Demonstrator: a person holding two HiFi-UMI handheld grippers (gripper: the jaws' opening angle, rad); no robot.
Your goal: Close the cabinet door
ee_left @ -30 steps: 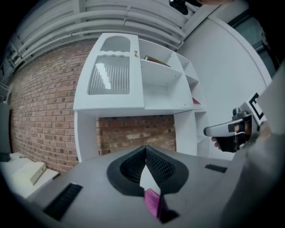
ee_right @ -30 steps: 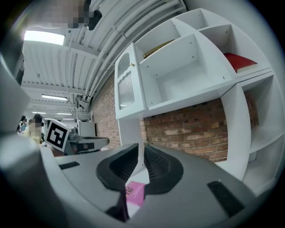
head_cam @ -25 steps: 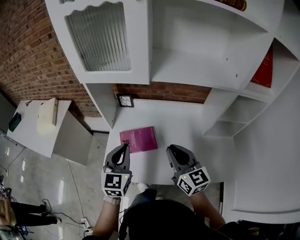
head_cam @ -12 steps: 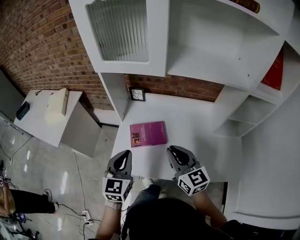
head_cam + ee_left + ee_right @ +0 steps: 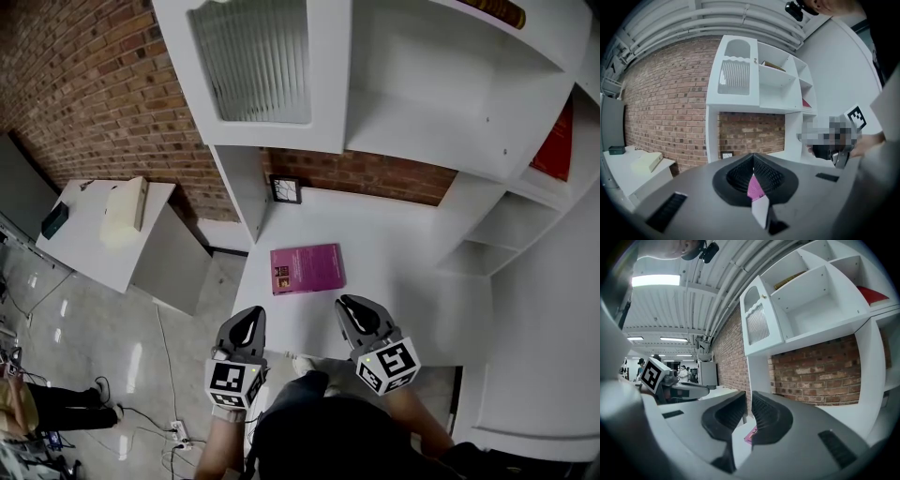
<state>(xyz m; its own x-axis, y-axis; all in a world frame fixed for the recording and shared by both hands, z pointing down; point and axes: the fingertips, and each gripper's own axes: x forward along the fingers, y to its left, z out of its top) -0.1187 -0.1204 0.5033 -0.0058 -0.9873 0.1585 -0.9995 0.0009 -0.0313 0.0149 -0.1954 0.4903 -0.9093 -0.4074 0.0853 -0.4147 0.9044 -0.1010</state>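
The white cabinet door [image 5: 262, 56] with its ribbed glass pane is at the upper left of the head view and looks flush with the cabinet front [image 5: 736, 77] [image 5: 759, 324]. Open white shelves [image 5: 441, 103] lie to its right. My left gripper [image 5: 248, 314] [image 5: 753, 157] hangs near the front edge of the desk [image 5: 403, 244], shut and holding nothing. My right gripper [image 5: 352, 305] [image 5: 749, 397] hangs beside it, jaws together with only a thin slit, also holding nothing. Both are well below and short of the door.
A pink book [image 5: 307, 268] lies on the desk ahead of the grippers. A small framed picture [image 5: 286, 188] leans on the brick wall. A red book [image 5: 555, 155] stands in a right shelf. A low white side table [image 5: 94, 244] with a cream box [image 5: 124, 211] stands at the left.
Both grippers have drawn back from the pink book toward the desk's front edge. The view has shifted, so the cabinet sits further right. Jaws are unchanged.
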